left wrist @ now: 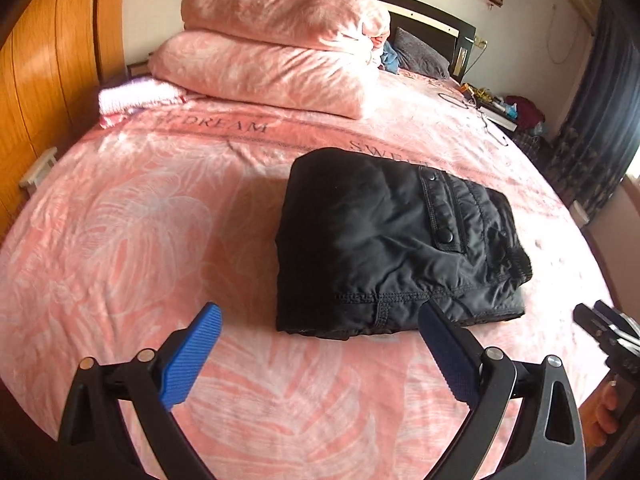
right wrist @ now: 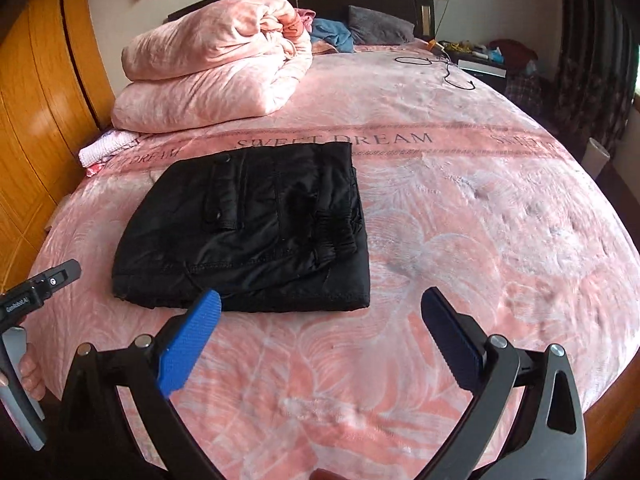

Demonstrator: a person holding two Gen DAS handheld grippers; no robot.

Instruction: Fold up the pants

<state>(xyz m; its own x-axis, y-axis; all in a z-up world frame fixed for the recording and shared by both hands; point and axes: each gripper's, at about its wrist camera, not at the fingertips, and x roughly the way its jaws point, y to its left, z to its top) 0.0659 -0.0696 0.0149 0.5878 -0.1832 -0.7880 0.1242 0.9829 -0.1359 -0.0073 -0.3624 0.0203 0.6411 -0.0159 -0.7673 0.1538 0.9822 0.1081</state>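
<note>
black pants [left wrist: 396, 240] lie folded square on the bed [left wrist: 120, 220], bare cover all round. left gripper [left wrist: 320, 320] and right gripper [right wrist: 320, 304] hang spread wide, holding nothing.

light: bright daylight from the right | shadows: soft one left of black pants [left wrist: 396, 244] on bedspread [left wrist: 120, 240] | glare: pale washed pinks | distortion: strong fisheye, dark corners | blur: slight softness at edges
</note>
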